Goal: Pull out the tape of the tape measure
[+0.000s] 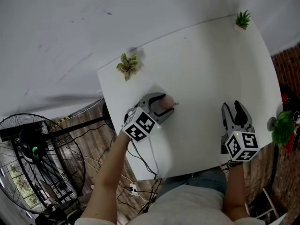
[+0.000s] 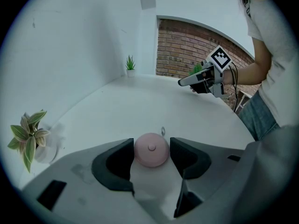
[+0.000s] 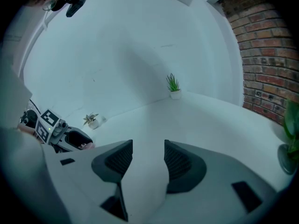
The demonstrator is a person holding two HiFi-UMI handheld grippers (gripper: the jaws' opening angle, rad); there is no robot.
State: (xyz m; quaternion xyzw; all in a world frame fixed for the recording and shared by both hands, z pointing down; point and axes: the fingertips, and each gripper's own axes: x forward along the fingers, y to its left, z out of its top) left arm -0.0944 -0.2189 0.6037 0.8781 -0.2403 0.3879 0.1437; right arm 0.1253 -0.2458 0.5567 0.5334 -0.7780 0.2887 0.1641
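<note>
A small round pink tape measure (image 1: 167,101) lies on the white table (image 1: 201,69), near its left edge. My left gripper (image 1: 162,103) is shut on it, a dark pad pressed against each side of the pink case (image 2: 152,149). A little metal ring (image 2: 163,131) on the tape's end pokes out on the far side of the case, resting on the table. My right gripper (image 1: 232,106) hovers over the table's near right part, well apart from the tape measure. It is open, and only bare tabletop shows between its pads (image 3: 148,146).
A small potted plant (image 1: 128,65) stands at the table's far left corner and another (image 1: 243,20) at the far right corner. A leafy green plant (image 1: 282,128) sits past the right edge. A floor fan (image 1: 37,163) and cables lie below the left edge.
</note>
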